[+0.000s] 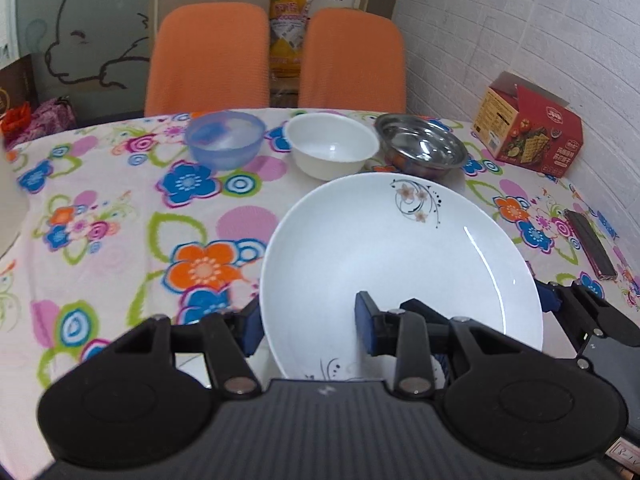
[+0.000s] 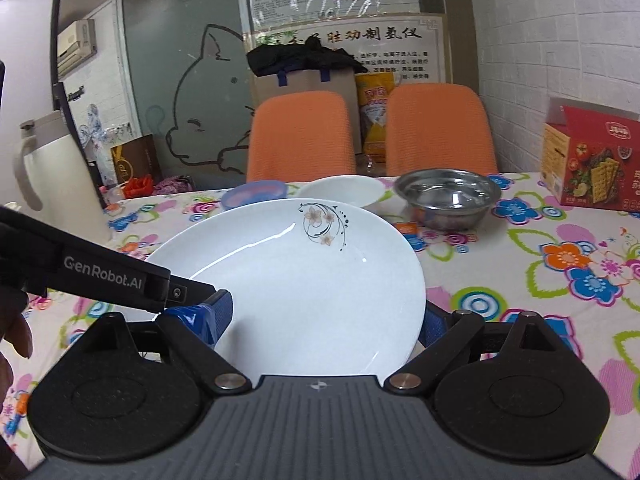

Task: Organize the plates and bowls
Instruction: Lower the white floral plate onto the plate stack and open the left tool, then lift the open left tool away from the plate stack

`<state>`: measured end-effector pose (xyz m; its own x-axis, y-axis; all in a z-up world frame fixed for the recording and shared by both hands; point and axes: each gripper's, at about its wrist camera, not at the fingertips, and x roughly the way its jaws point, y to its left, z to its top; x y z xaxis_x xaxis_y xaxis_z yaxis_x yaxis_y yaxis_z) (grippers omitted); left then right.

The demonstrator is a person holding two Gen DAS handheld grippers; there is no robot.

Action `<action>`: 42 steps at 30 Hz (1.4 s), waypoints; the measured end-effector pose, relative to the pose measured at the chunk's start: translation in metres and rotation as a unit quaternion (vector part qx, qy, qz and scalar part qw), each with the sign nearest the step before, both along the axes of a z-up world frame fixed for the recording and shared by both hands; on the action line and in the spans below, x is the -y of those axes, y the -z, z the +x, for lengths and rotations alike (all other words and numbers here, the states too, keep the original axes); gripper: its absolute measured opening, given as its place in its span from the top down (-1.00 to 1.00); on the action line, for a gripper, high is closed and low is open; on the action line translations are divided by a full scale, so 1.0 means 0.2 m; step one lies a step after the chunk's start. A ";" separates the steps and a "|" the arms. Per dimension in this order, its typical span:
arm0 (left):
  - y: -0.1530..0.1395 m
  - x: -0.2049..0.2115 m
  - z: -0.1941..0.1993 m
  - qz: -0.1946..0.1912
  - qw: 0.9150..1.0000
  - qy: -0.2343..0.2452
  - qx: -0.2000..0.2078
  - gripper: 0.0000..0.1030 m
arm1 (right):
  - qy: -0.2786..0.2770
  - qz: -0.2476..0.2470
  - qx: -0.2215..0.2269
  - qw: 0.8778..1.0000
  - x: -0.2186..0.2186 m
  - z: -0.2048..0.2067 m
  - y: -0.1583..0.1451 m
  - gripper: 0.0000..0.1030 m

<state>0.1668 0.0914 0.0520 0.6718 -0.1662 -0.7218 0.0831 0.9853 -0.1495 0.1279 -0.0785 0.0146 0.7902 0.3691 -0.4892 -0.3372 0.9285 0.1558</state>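
Cotton-look cloth printed with bright flowers covers the bench (image 1: 120, 220), soft and likely to slide a little under dishes. Nearest the cameras is the white plate (image 1: 400, 260), broad, shallow and glazed, with a small floral motif on its far side. I judge it stiff, fairly heavy, slippery and chip-prone, best taken at the rim with a pad above and below. Whether it lies flat on the cloth I cannot tell. Just beyond the plate stand three bowls in a row: a dented-looking steel bowl (image 1: 420, 148) to the plate's far right, light and tough; a white bowl (image 1: 332, 150) straight beyond it, glossy and breakable; and a translucent blue bowl (image 1: 224, 138) to the far left, probably plastic. The left tongs (image 1: 308, 326) stand parted astride the plate's left rim, clamping nothing. The right tongs (image 2: 325, 320) gape wide across the plate's near side, one pad by its right rim, with no firm hold visible.
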 end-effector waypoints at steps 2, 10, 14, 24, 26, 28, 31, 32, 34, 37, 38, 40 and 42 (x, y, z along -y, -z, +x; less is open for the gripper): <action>0.00 -0.10 -0.08 0.008 1.000 -0.022 -0.001 0.34 | -0.020 0.010 -0.006 1.000 -0.08 -0.03 0.01 -0.56; 0.09 -0.38 -0.35 0.003 0.997 -0.078 -0.019 0.36 | -0.075 0.008 -0.038 0.996 -0.33 -0.18 0.08 -0.56; 0.13 -0.42 -0.39 -0.014 0.996 -0.087 -0.022 0.38 | -0.075 -0.005 -0.042 0.996 -0.37 -0.22 0.09 -0.56; 0.19 -0.44 -0.37 -0.024 0.996 -0.086 -0.025 0.36 | -0.077 -0.010 -0.043 0.996 -0.38 -0.21 0.13 -0.56; 0.21 -0.46 -0.36 -0.032 0.995 -0.086 -0.025 0.35 | -0.077 -0.018 -0.037 0.996 -0.40 -0.21 0.13 -0.57; 0.20 -0.46 -0.37 -0.033 0.996 -0.081 -0.026 0.34 | -0.080 -0.012 -0.039 0.996 -0.38 -0.21 0.12 -0.56; 0.18 -0.47 -0.38 -0.035 0.996 -0.085 -0.012 0.31 | -0.072 0.005 -0.042 0.996 -0.35 -0.20 0.11 -0.53; 0.16 -0.47 -0.38 -0.033 0.996 -0.086 -0.006 0.26 | -0.072 0.000 -0.041 0.997 -0.36 -0.20 0.11 -0.56; 0.13 -0.47 -0.39 -0.030 0.996 -0.085 0.005 0.24 | -0.075 -0.016 -0.039 0.996 -0.38 -0.21 0.11 -0.56; 0.09 -0.46 -0.40 -0.024 0.996 -0.086 0.020 0.14 | -0.070 -0.010 -0.035 0.997 -0.36 -0.21 0.10 -0.55; 0.08 -0.46 -0.40 -0.022 0.996 -0.086 0.023 0.14 | -0.064 -0.017 -0.026 0.997 -0.36 -0.21 0.09 -0.54; 0.07 -0.46 -0.40 -0.021 0.996 -0.086 0.027 0.14 | -0.049 -0.033 -0.015 0.998 -0.36 -0.22 0.09 -0.57; 0.07 -0.46 -0.40 -0.023 0.996 -0.084 0.028 0.13 | -0.058 -0.022 -0.026 0.998 -0.34 -0.20 0.09 -0.57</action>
<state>0.0872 0.1825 0.0385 0.7325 -0.0802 -0.6761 -0.0731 0.9780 -0.1953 0.0875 -0.0104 -0.0030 0.7166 0.4333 -0.5466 -0.4343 0.8904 0.1365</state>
